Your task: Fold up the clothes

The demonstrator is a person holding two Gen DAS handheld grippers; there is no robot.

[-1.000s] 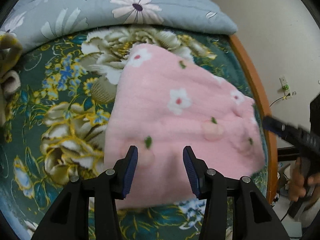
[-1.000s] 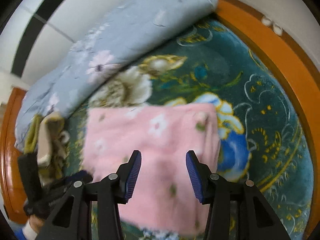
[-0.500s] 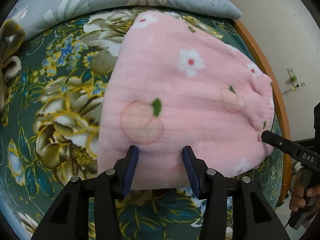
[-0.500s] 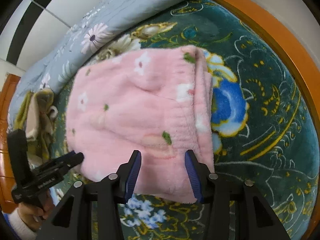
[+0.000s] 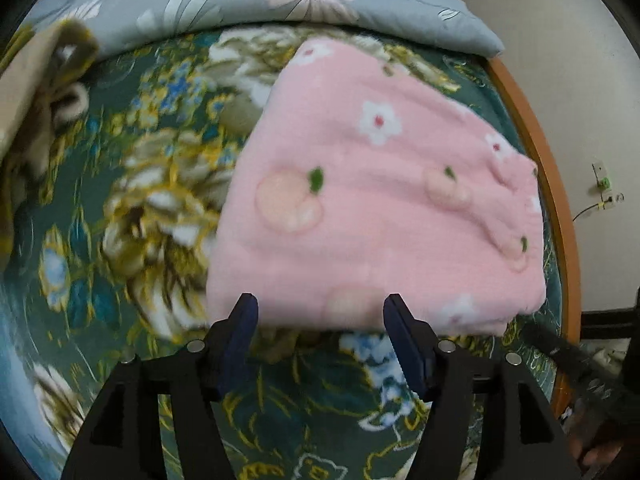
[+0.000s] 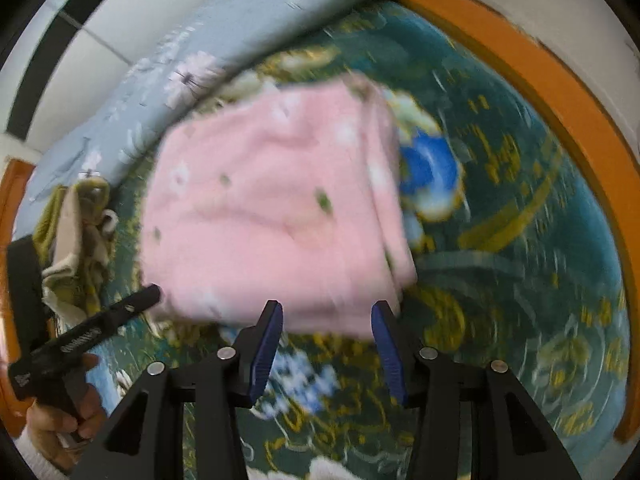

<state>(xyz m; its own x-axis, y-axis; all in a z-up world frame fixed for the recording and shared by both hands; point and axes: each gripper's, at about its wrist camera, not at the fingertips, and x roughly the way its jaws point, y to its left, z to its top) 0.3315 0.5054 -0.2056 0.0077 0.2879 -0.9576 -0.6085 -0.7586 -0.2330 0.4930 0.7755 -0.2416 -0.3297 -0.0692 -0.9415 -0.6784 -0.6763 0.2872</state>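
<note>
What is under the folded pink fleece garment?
The folded pink fleece garment lies on a dark green floral blanket, visible all around it. Whatever lies directly beneath the garment is covered.

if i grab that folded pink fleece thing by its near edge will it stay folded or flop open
The pink fleece would likely sag: it looks soft and thick, nothing stiff. Its stacked layers show loose along the right side, so lifting one edge would probably let them slide apart. The fuzzy pile should give the pads a fair hold, and it seems light for its bulk.
</note>
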